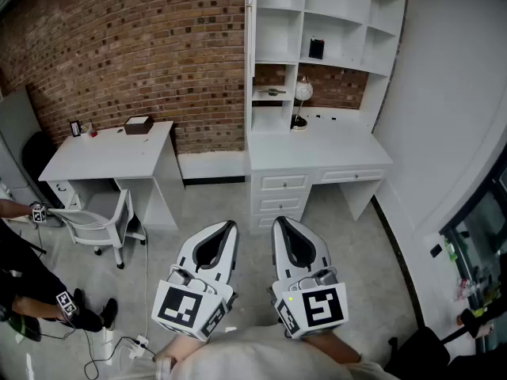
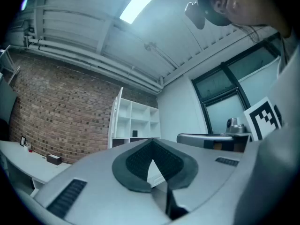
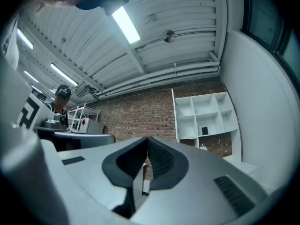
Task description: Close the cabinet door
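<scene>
A white shelf cabinet point(image 1: 325, 38) stands on a white desk against the brick wall. Its tall, narrow door point(image 1: 249, 54) juts out open at the left side, seen edge-on. My left gripper point(image 1: 230, 226) and right gripper point(image 1: 279, 222) hang side by side over the floor, well short of the desk, pointing toward it. Both are shut with nothing between the jaws. In the left gripper view the left gripper point(image 2: 151, 142) points toward the open door point(image 2: 116, 121). In the right gripper view the cabinet point(image 3: 206, 116) sits to the right of the right gripper point(image 3: 146, 139).
A drawer stack point(image 1: 281, 184) sits under the cabinet desk. To the left are a second white desk point(image 1: 103, 153) with a dark box point(image 1: 139, 125) and a white chair point(image 1: 99, 220). A person point(image 1: 24, 283) stands at the left edge. A cable point(image 1: 131, 343) lies on the floor.
</scene>
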### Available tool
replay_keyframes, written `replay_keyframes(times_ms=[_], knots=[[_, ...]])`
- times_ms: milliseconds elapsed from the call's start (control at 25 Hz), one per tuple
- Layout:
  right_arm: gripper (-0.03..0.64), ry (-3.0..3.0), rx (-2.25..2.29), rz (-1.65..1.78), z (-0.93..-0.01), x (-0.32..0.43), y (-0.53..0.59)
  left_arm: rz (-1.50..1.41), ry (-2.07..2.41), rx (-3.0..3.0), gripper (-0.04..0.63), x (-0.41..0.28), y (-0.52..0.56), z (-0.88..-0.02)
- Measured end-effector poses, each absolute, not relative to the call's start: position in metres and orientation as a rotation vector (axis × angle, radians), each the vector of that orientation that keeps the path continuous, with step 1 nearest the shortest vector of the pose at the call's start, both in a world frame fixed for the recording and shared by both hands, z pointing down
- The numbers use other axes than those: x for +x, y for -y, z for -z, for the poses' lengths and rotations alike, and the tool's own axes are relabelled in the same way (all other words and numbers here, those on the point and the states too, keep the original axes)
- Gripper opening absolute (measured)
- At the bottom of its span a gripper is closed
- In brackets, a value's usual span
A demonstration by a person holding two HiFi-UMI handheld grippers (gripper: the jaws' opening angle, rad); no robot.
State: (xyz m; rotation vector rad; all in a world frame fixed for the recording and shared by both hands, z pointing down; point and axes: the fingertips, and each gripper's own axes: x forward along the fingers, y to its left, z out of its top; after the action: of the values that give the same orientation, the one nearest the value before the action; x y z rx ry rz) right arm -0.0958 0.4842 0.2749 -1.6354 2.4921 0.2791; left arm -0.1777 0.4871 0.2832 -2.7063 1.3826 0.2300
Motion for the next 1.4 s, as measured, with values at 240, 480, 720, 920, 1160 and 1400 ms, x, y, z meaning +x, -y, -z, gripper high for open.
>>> replay_keyframes(times_ms=[240, 480, 720, 920, 1160, 1400], knots=[[0.023, -2.488, -1.646, -0.265, -0.281, -0.112, -0.474, -0.215, -1.362, -2.725, 0.007, -0.19, -0.479, -0.289], [0.021, -2.502, -1.676, -0.269, -0.285, -0.121, -0.468, -0.249, -1.366, -2.748, 0.008, -0.2, -0.471, -0.294], [0.021, -2.468, -1.721, -0.159, -0.299, -0.118, -0.464, -0.257, -1.352, -2.812, 0.007, -0.204, -0.463, -0.308], [0.023, -2.442, -1.764, -0.106, -0.31, -0.112, -0.459, -0.262, -1.308, -2.877, 0.007, -0.199, -0.457, -0.322], [0.023, -2.449, -1.735, -0.087, -0.32, -0.11, -0.445, -0.254, -1.352, -2.863, 0.008, -0.2, -0.442, -0.33], [0.023, -2.431, -1.686, -0.083, -0.317, -0.099, -0.403, -0.222, -1.363, -2.837, 0.007, -0.189, -0.406, -0.329]])
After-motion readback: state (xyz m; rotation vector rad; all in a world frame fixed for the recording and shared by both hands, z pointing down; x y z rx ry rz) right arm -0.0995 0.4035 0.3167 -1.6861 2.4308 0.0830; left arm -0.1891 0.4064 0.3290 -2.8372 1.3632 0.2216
